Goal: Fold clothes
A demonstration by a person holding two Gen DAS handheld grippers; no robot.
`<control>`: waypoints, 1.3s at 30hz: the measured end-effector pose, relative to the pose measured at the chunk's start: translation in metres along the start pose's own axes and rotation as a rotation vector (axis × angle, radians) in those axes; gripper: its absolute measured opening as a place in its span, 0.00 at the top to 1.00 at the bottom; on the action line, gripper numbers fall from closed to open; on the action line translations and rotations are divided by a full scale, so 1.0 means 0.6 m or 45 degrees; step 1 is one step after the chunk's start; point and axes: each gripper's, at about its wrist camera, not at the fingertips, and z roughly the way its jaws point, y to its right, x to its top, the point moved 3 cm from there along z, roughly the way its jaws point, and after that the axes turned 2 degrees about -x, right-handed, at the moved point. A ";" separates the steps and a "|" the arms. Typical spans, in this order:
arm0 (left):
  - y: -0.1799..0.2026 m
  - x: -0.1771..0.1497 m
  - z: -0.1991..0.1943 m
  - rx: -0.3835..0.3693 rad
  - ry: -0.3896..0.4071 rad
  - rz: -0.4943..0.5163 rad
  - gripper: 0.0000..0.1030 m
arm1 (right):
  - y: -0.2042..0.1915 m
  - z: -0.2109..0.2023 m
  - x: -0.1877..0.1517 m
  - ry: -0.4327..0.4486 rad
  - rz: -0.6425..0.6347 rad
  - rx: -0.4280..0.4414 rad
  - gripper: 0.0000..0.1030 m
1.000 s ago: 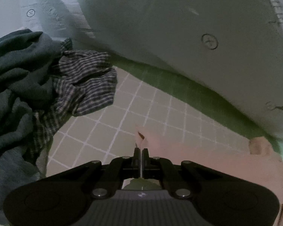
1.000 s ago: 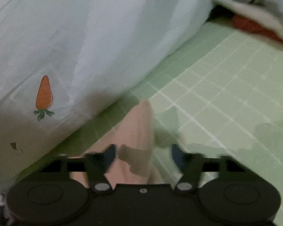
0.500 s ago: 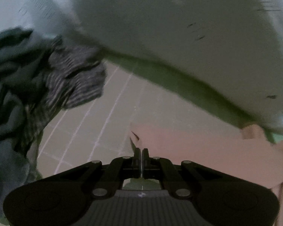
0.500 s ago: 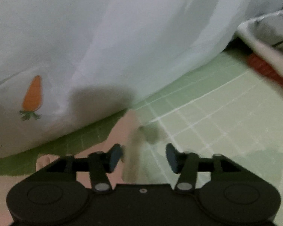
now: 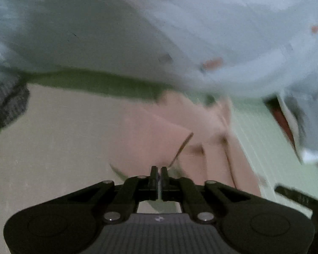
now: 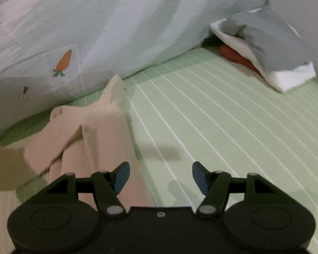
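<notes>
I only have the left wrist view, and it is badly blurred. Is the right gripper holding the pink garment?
Observer: No. The right gripper has just been opening its jaws. Nothing is between them, and the pink garment lies to their left on the green sheet.
Operator: What is that grey shape at the far right?
Observer: A grey and white pillow, lying over something red.
Operator: And the orange smears on the white quilt?
Observer: The quilt has a printed carrot.
</notes>
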 end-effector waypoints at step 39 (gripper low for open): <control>-0.197 -0.030 0.061 0.389 -0.194 -0.291 0.12 | -0.368 0.138 -0.084 -0.164 -0.772 0.504 0.46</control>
